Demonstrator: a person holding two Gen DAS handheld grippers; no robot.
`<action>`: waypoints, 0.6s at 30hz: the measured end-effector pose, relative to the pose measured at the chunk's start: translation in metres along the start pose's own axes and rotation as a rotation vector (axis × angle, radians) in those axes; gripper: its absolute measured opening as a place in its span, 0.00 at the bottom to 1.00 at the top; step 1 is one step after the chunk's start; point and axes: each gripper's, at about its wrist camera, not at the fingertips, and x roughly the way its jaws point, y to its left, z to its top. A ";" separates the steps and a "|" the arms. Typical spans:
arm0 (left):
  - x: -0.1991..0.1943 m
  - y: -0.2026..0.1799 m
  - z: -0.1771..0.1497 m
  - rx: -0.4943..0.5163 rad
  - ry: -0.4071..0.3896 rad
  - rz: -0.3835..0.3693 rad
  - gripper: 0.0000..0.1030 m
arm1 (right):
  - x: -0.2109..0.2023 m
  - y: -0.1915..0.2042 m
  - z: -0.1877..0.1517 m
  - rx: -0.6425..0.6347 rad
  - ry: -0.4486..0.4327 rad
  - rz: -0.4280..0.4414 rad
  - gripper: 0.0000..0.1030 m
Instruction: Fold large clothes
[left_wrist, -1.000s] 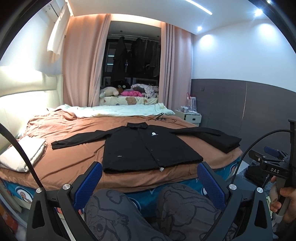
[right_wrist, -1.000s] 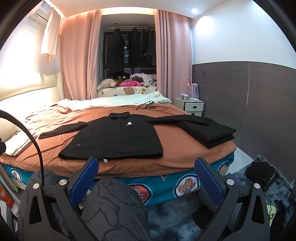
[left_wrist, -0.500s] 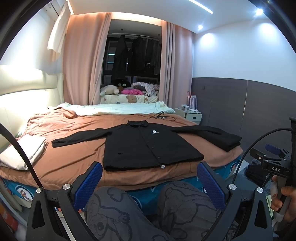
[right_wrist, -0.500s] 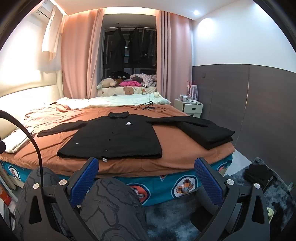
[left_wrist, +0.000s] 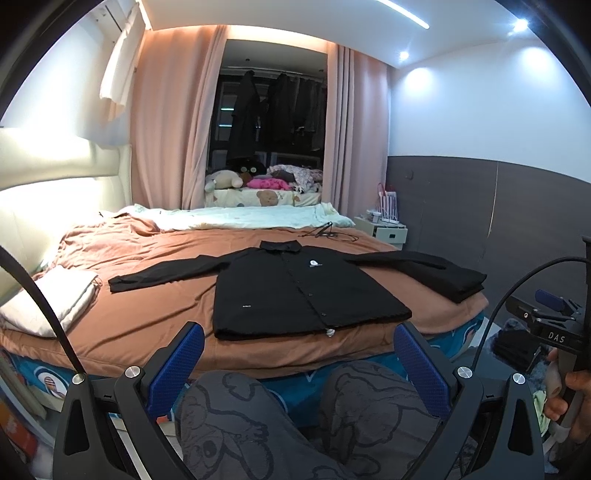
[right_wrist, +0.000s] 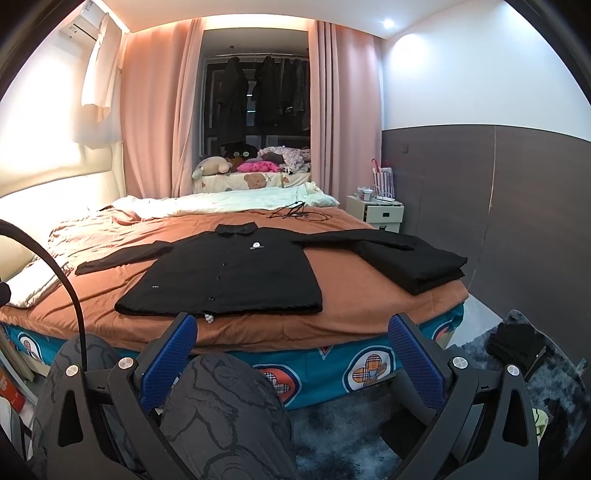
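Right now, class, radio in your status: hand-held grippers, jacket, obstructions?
Both hand-held grippers, left and right, open, empty. Black jacket flat on bed, sleeves spread, unfolded. Folded black pile lies under its right-side sleeve.

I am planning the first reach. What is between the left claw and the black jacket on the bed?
In the left wrist view, only the person's knees and bare brown bedsheet separate the left claw from the black jacket.

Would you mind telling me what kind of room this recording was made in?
It looks like a home bedroom. A large bed with a brown cover fills the middle, a white nightstand stands beside it, and stuffed toys sit on the window ledge between pink curtains.
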 end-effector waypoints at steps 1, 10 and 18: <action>0.000 0.000 0.001 0.000 0.000 0.002 1.00 | 0.000 0.000 0.000 0.002 0.000 0.001 1.00; 0.000 0.000 0.000 0.002 0.000 0.003 1.00 | 0.000 -0.001 -0.001 0.017 0.002 0.002 1.00; 0.013 0.007 0.005 -0.004 0.015 0.011 1.00 | 0.011 -0.003 0.007 0.029 0.003 0.003 1.00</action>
